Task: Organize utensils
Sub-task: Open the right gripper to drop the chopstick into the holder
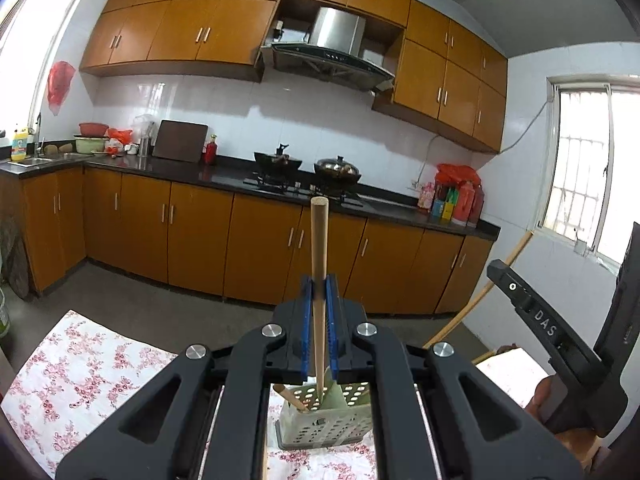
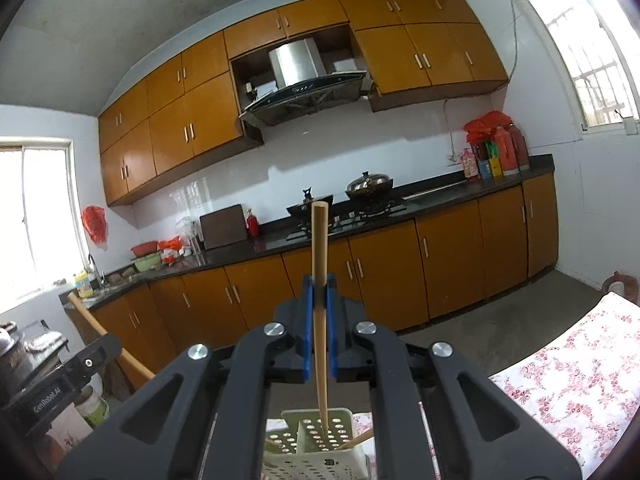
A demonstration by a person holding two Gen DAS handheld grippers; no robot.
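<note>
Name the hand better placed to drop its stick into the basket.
Right, probably: the right stick, in the right gripper, ends inside a basket compartment; the left stick, in the left gripper, ends at the divider.

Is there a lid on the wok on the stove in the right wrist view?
Yes, a domed lid with a knob covers the wok on the stove.
</note>
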